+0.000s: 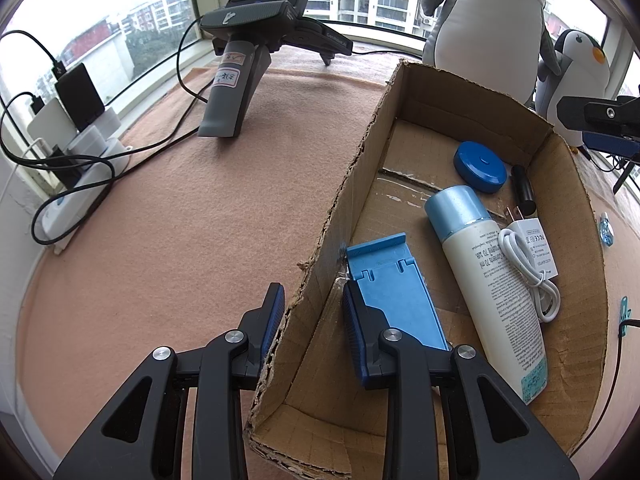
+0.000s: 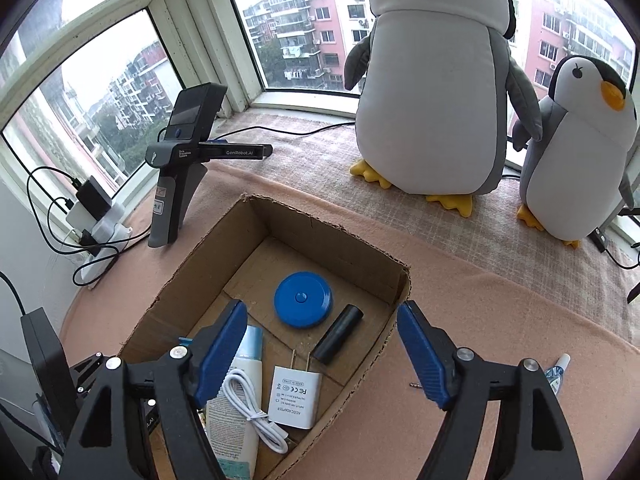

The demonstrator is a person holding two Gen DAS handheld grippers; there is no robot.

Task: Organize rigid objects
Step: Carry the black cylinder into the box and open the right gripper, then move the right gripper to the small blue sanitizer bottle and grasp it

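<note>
1. Box [image 1: 344, 208] – its torn left wall runs between the left gripper's [image 1: 314, 316] spread jaws, bare cloth [image 1: 180, 240] open toward 9 o'clock
2. Inside: bottle [image 1: 492, 280], charger [image 2: 296, 396], blue disc [image 2: 303, 299], black tube [image 2: 338, 334], blue stand [image 1: 394, 288] beside the inner finger
3. Right gripper [image 2: 322, 350] hovers wide open, straddling the box's right wall

The left wrist view looks close and low along its fingers, which straddle the near-left wall of the open brown cardboard box [image 1: 568, 240]. The right wrist view sits higher, looking down into the same box [image 2: 192, 280]. Both share the round blue plastic disc [image 1: 480, 166] [image 2: 303, 299] beyond their fingers.
</note>
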